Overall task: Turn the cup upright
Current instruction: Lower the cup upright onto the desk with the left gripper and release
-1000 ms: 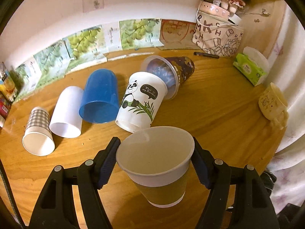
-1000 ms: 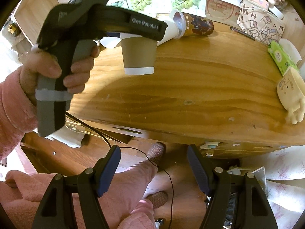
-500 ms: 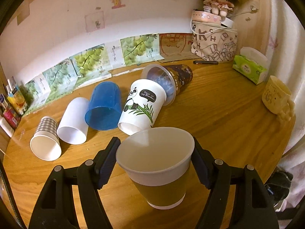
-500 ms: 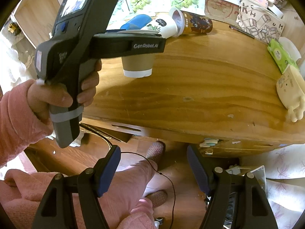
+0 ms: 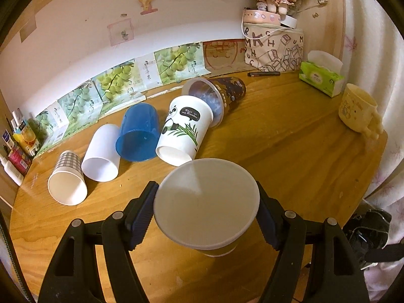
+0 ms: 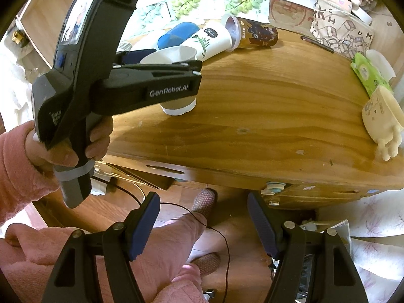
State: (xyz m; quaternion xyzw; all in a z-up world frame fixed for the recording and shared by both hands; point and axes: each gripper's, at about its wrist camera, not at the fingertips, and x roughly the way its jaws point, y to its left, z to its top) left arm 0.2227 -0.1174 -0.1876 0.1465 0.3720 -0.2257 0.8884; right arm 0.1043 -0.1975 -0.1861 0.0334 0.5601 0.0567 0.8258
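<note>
My left gripper (image 5: 205, 214) is shut on a brown paper cup (image 5: 205, 202) with a white rim, mouth up. In the right wrist view the cup's white base (image 6: 178, 109) sits at or just above the wooden table (image 6: 265, 101) near its front edge. Several other cups lie on their sides behind it: a panda cup (image 5: 184, 128), a blue cup (image 5: 139, 131), a white cup (image 5: 102, 156), a checked cup (image 5: 67, 179) and a dark lidded cup (image 5: 222, 93). My right gripper (image 6: 203, 227) is open and empty, below the table's front edge.
A cream mug (image 5: 358, 111) and a green tissue box (image 5: 322, 79) stand at the right edge. A printed bag (image 5: 274, 48) with a doll on top is at the back. Bottles (image 5: 15, 149) line the left side. The person's legs (image 6: 176, 247) are under the table.
My left gripper has lowered the upright brown cup toward the table near its front edge, tilting the view down. The right gripper has stayed in place, open.
</note>
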